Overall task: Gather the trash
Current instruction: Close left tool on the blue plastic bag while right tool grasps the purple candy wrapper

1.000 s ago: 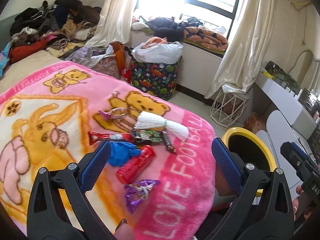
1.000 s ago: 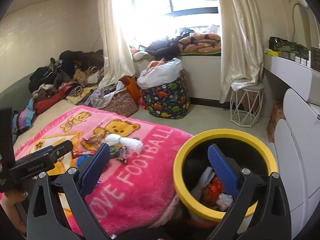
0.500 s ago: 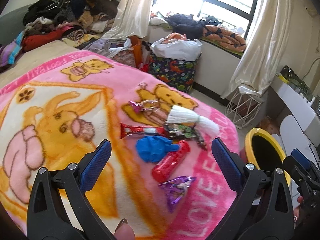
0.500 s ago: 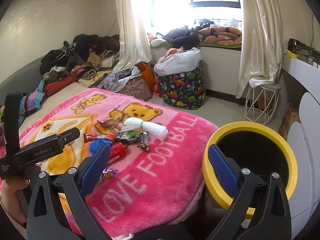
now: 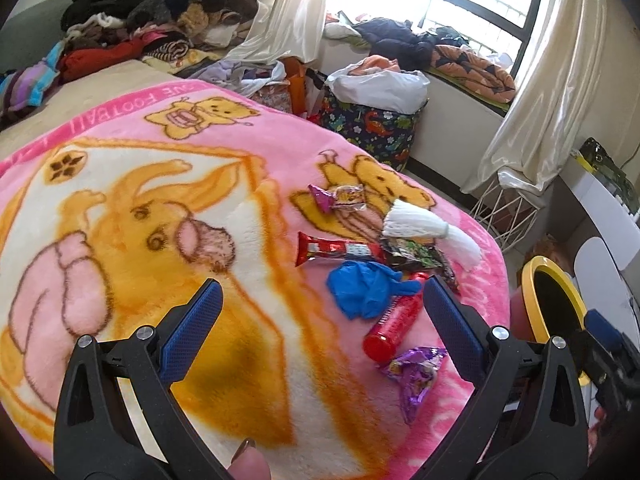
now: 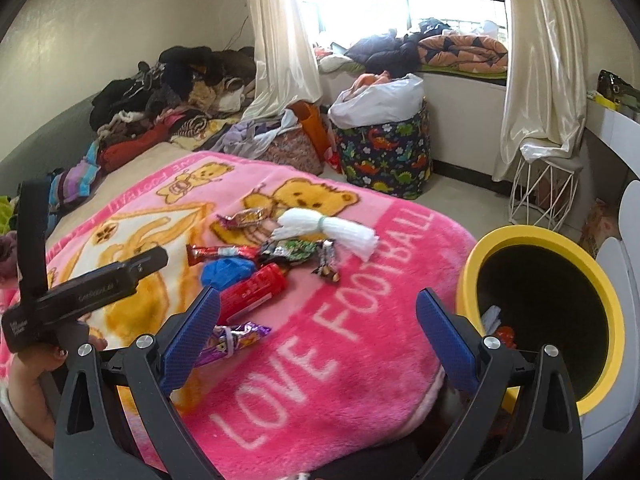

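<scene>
pink blanket [image 5: 120, 184], wrappers [image 5: 340, 250] beyond left tongs [image 5: 320, 320]

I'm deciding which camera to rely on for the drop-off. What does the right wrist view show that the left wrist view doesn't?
Only the right wrist view shows trash lying inside the yellow bin and the LOVE FOOTBALL lettering.

Only the left wrist view shows most of the blanket's big orange animal print.

Both show the pink blanket, blue glove, red tube, purple wrapper, white bundle, and their own open, empty gripper: left, right.

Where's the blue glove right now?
In the left wrist view, the blue glove lies right of centre on the pink blanket, between the red wrapper and red tube.
</scene>
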The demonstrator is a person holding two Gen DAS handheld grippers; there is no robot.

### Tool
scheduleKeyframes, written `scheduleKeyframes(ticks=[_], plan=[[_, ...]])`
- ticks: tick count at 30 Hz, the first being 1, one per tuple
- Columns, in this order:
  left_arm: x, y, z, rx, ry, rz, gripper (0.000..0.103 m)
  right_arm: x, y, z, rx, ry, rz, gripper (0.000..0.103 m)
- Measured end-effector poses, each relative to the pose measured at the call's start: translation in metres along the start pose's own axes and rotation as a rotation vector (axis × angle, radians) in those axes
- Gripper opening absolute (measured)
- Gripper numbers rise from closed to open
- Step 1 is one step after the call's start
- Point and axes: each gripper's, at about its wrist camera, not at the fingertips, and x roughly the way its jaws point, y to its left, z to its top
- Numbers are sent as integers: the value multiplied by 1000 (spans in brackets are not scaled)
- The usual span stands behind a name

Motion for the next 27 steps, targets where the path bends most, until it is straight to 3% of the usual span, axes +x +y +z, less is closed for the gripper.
scheduleKeyframes(ticks=[5,7,15,20,27], plan=[[15,5,8,0,44,-10,77,9,12,-7,13,41,8,95],[23,5,10,8,71,-22,65,12,17,-9,7,51,11,95],[52,-5,15,37,167,-91,55,36,26,-10,11,121,-21,88],[69,-9,18,81,207,-93,49,63,21,-8,112,184,-2,82],[87,-3,15,94,253,-101,49,103,25,-20,186,325,59,61]])
